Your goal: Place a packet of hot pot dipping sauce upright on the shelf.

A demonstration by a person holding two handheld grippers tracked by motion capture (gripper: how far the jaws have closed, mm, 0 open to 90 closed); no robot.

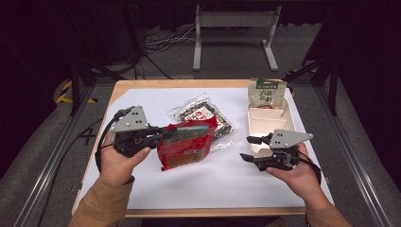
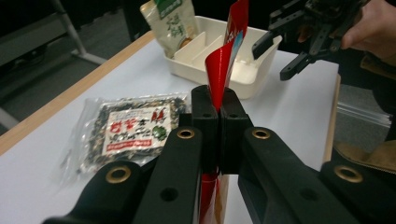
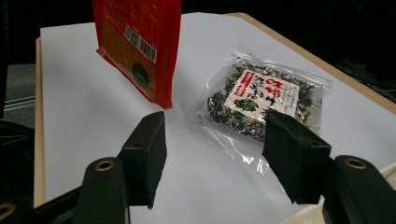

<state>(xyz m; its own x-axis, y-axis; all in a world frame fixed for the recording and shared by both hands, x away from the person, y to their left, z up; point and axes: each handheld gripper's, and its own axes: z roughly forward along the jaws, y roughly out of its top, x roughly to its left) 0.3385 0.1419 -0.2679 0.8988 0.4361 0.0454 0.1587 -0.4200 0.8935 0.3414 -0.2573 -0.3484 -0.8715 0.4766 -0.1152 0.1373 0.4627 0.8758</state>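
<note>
Red foil makes up the pouch (image 1: 185, 144), which hangs clear of the table (image 1: 142, 87), pinched at one edge by the left tongs (image 1: 166, 132). In the left gripper view the two black pads are pressed together with the thin red sheet clamped between them; part of the pouch rises above the pads and part drops below. From the high view the pouch sits left of the table's middle, its face tilted toward the camera. In the right gripper view its back side shows a barcode, and its lower corner hovers over the white sheet (image 1: 213, 179) that covers the table.

Just behind the pouch lies a clear bag (image 1: 208, 116) of dark dried bits with a red and white label, flat on the sheet. In the high view the pouch overlaps the near edge of that bag.

The right tongs (image 1: 249, 148) are held near the right side of the table, jaws spread wide with nothing between them. They point left, toward the pouch, well apart from it.

Behind the right tongs stands a white tray (image 1: 283, 124) with dividers. A green and white packet (image 1: 267, 92) leans upright in its far compartment. The nearer compartments look bare.
</note>
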